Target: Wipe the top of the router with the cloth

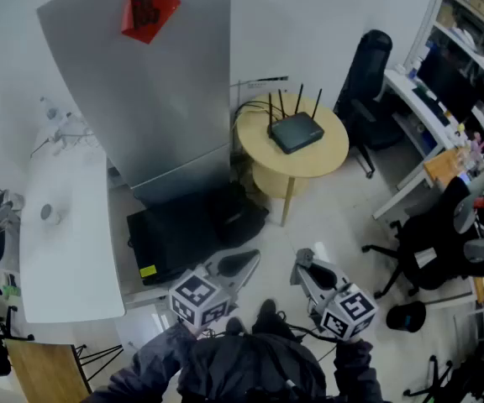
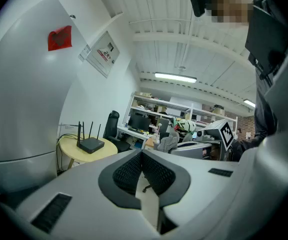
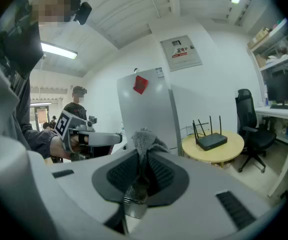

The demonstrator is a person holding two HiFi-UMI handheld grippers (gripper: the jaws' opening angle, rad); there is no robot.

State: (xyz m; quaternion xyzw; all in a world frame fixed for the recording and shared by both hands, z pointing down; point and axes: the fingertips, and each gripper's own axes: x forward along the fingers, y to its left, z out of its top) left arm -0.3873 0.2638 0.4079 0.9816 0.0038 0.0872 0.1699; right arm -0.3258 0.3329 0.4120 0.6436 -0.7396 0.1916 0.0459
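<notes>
A black router (image 1: 295, 131) with several upright antennas sits on a round yellow table (image 1: 326, 159), far ahead of both grippers. In the right gripper view the router (image 3: 211, 140) is off to the right, well away. My right gripper (image 1: 304, 259) is shut on a grey cloth (image 3: 145, 140), which sticks up in a tuft between its pads. My left gripper (image 1: 244, 262) is held beside it, shut with nothing in it (image 2: 141, 156). The left gripper view has the router (image 2: 90, 144) far off at the left.
A tall grey cabinet (image 1: 158, 82) with a red paper stands left of the round table. A black bag (image 1: 200, 225) lies on the floor below it. A white table (image 1: 65, 242) runs along the left. Office chairs (image 1: 368, 82) and desks (image 1: 431, 107) fill the right side.
</notes>
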